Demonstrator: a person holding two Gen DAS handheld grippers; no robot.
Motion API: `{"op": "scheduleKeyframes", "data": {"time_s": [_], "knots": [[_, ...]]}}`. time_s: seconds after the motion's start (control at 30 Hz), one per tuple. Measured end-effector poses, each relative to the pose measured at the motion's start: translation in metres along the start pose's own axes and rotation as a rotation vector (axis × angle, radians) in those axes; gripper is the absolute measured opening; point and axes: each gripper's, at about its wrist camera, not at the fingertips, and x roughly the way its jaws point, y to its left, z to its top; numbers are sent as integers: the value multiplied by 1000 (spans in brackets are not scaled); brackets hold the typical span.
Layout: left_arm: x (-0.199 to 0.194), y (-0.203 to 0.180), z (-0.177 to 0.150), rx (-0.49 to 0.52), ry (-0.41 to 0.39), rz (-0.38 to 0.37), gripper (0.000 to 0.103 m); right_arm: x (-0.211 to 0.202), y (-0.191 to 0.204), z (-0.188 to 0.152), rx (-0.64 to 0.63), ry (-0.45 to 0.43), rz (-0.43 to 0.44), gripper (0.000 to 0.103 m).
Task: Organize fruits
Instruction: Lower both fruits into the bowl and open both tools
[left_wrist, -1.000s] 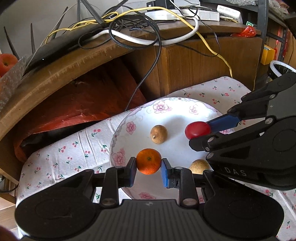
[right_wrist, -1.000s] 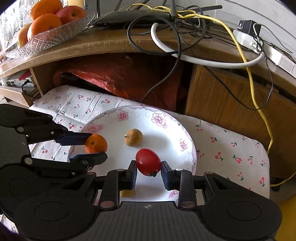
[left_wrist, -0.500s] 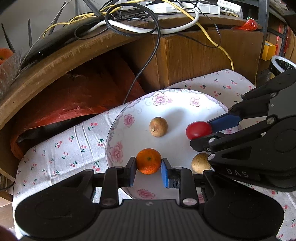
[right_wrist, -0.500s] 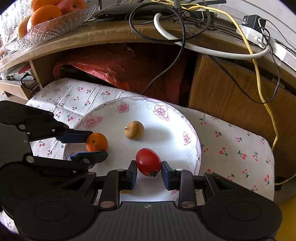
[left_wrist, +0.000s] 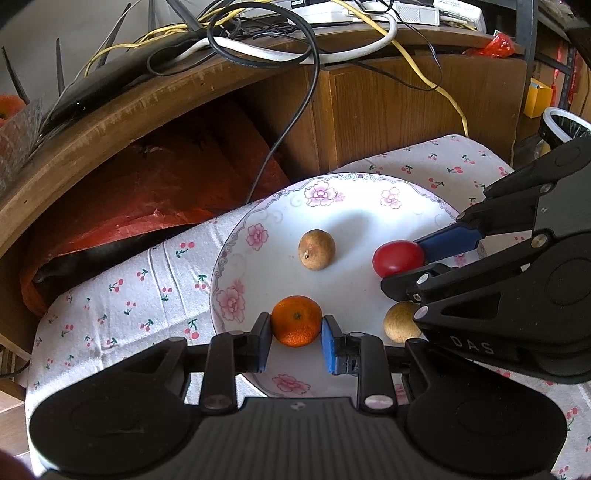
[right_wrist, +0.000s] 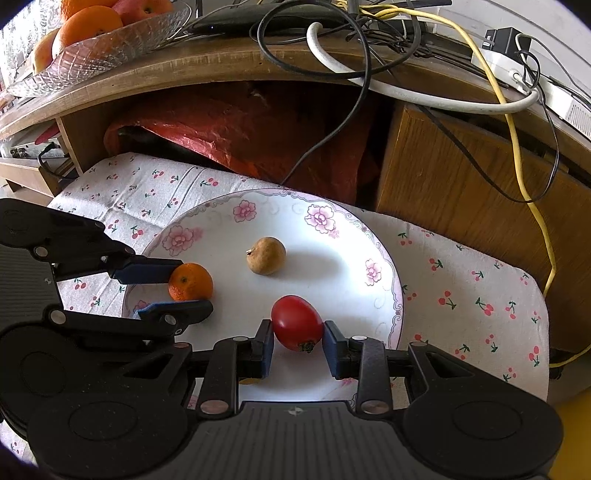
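Both grippers are over the floral plate now, each with a fruit between its fingers. The left gripper has its blue pads pressed to either side of the small orange, clamped on it. The right gripper is closed the same way on the red tomato (stem end pointing down toward the camera).

What's changed over the last second? Very little in the grip. Both fruits sit between the pads just as they did. The plate and the cherry-print cloth have slid lower in both views and the cabinet behind looms larger, so the pair look to have risen or tipped back together. Whether the fruits are clear of the plate I can't say for certain.

Two brown longan-like fruits are on the plate: one near the middle, one by the near rim, half hidden behind the right gripper.

My read: both picks are secured, and the carry comes next, possibly to the glass fruit bowl up on the bench.
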Motion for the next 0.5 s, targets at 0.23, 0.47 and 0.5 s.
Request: {"op": "scheduleKeyframes", "data": {"time_s": [0.23, 0.47, 0.5], "knots": [[0, -1, 0, -1, 2, 5, 36, 0, 0, 0, 1, -2, -4, 28], [-2, -1, 0, 2, 3, 18, 37, -2, 1, 1, -2, -6, -12, 30], [-2, -2, 0, 7, 2, 28, 37, -2, 1, 1, -2, -9, -14, 31]]}}
